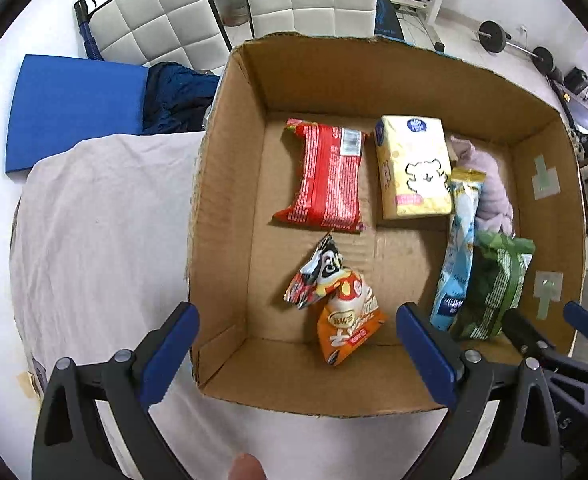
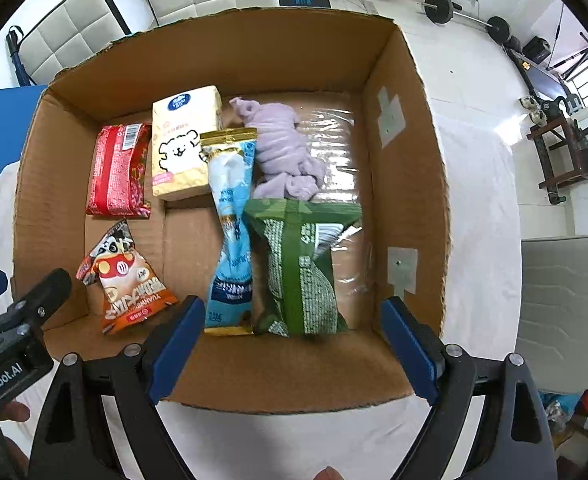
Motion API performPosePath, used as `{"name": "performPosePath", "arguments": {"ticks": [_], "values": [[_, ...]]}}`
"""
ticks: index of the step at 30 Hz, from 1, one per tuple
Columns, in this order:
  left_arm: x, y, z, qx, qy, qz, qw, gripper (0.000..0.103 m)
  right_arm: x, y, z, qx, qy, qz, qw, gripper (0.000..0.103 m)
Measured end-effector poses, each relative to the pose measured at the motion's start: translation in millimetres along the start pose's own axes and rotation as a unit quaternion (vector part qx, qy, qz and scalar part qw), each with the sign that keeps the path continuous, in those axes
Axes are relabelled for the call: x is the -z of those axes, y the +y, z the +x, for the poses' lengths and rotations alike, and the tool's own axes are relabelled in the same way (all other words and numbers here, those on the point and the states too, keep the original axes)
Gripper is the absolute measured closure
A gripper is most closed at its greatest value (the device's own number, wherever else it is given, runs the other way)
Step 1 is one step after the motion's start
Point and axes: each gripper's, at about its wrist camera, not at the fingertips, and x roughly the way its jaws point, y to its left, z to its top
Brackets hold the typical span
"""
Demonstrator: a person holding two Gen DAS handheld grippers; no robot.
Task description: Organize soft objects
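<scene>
Both claws hang wide open and empty above the near edge of the cardboard box (image 2: 408, 160): the left gripper (image 1: 298, 354) over the orange snack bag (image 1: 348, 326), the right gripper (image 2: 292, 354) over the green packet (image 2: 300, 268) and blue pouch (image 2: 232, 240). Judging by this, descend slowly and pinch a pouch's crimped end. Farther in the box lie the red packet (image 2: 118, 170), tissue pack (image 2: 184, 144) and lilac cloth (image 2: 284, 152). Tall walls limit sideways approach.

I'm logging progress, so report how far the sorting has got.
Done: six soft items lie in the cardboard box, among them the red packet, tissue pack, purple cloth and green bag. In hand: nothing; the left tool and right tool hang open. Left: nothing visible outside the box.
</scene>
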Motion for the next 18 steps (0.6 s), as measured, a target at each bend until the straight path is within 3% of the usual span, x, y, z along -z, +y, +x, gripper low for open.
{"name": "performPosePath", "arguments": {"ticks": [4, 9, 14, 18], "values": [[6, 2, -6, 0.004, -0.002, -0.006, 1.0000, 0.002, 7, -2, -3, -0.002, -0.001, 0.000, 1.000, 0.011], [19, 1, -37, 0.003, -0.035, -0.003, 0.9994, 0.002, 21, -7, -23, -0.012, -0.020, 0.003, 1.000, 0.011], [55, -4, -93, -0.006, -0.076, 0.018, 0.9969, 0.002, 55, -22, -71, -0.027, -0.054, 0.008, 0.998, 0.011], [94, -5, -138, 0.011, -0.102, 0.016, 0.9946, 0.002, 91, -34, -125, -0.042, -0.095, 0.008, 0.995, 0.011]]}}
